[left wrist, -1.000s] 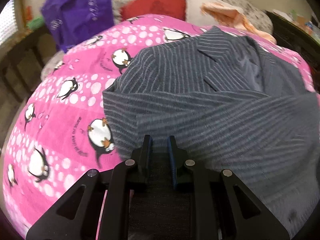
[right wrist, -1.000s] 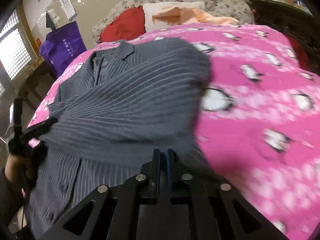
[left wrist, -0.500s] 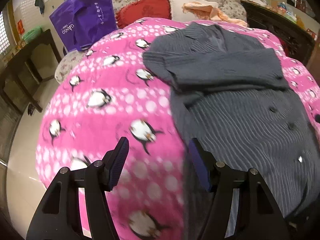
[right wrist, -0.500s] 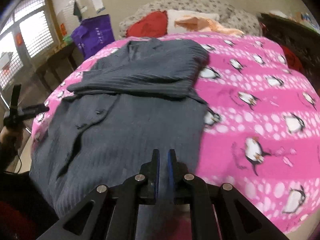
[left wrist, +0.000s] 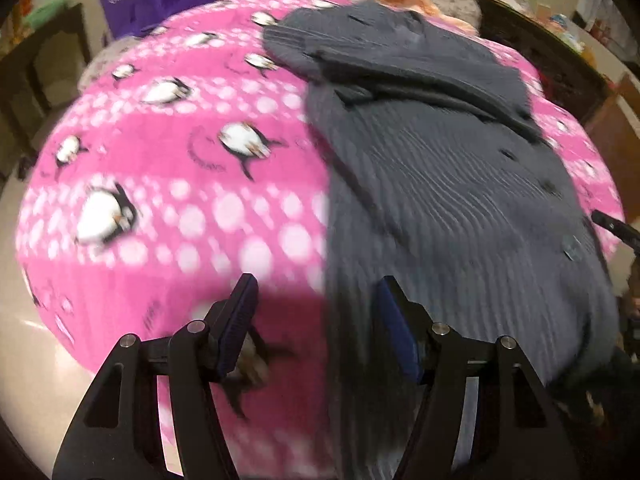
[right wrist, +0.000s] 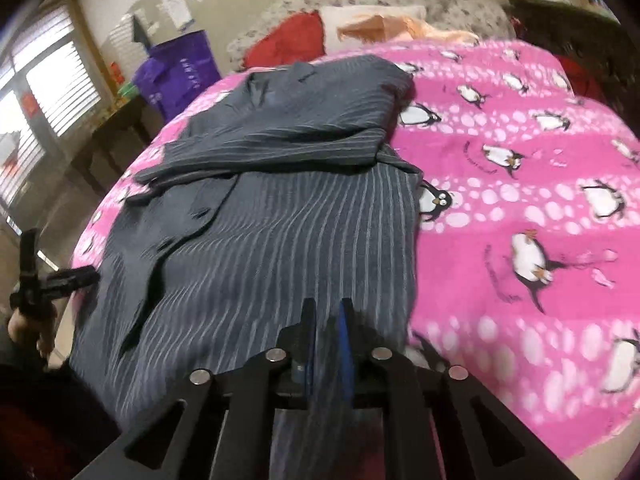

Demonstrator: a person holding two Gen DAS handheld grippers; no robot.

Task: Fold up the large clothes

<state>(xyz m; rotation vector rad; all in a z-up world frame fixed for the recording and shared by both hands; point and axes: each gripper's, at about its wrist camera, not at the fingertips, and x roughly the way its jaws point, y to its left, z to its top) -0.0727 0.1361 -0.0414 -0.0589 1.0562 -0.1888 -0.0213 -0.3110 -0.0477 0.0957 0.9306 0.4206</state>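
A grey pinstriped shirt (left wrist: 460,200) lies on the pink penguin blanket (left wrist: 180,208), collar at the far end. Its sleeves are folded across the chest (right wrist: 288,128), and the buttoned front faces up. My left gripper (left wrist: 316,308) stands open over the shirt's near left edge, with blanket under one finger and cloth under the other. It also shows in the right wrist view as the left gripper (right wrist: 52,280), held by a hand. My right gripper (right wrist: 327,312) hovers at the shirt's near hem (right wrist: 256,320). Its jaws are opening with a narrow gap, and no cloth is visibly pinched.
A red cushion (right wrist: 288,40), a white pillow and an orange cloth (right wrist: 396,26) lie at the bed's head. A purple bag (right wrist: 180,72) and a dark side table (right wrist: 116,132) stand to the left of the bed. Dark furniture (left wrist: 552,64) lines the right side.
My left gripper let go of the shirt fabric, opened wide and drew back to the near left edge. My right gripper pulled back to the hem and its gap widened slightly.
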